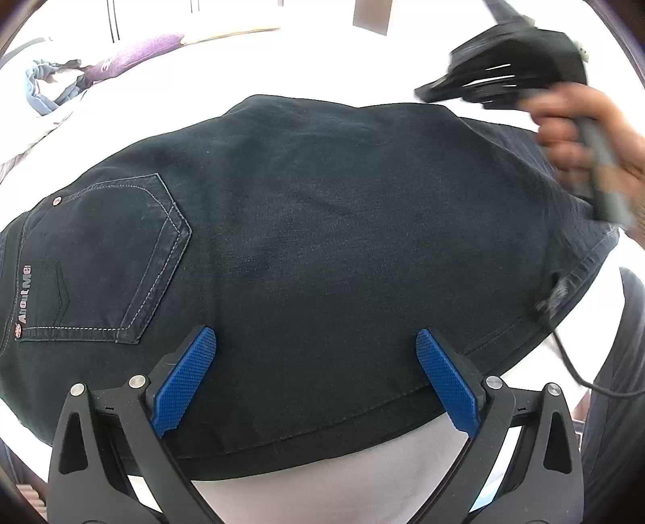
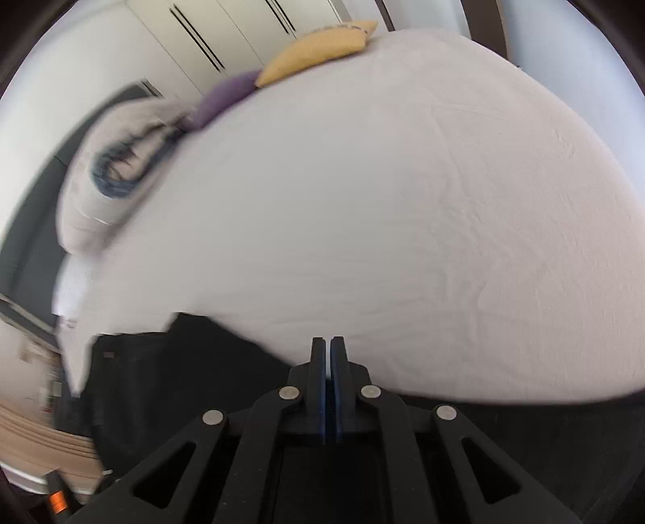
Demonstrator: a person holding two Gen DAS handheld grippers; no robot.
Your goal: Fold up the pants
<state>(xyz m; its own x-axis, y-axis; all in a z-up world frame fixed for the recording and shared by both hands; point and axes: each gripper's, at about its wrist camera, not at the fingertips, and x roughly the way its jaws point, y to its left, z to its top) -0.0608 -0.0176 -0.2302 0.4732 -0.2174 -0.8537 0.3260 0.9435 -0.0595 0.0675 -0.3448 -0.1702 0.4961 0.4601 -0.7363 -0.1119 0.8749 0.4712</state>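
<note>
Bed point(image 1: 322, 60); pants point(image 1: 322, 242) under left claw point(image 1: 316, 362)

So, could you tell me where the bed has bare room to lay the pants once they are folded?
The widest free patch is the white sheet beyond the pants, running up to the yellow pillow and purple pillow. The far left is crowded by a crumpled blue and white garment. The near edge is taken by the pants.

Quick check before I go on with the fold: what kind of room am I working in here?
Most likely a bedroom. The dark pants lie on a bed with a white sheet, purple and yellow pillows sit at its far edge, and tall white wardrobe-style doors stand behind.
</note>
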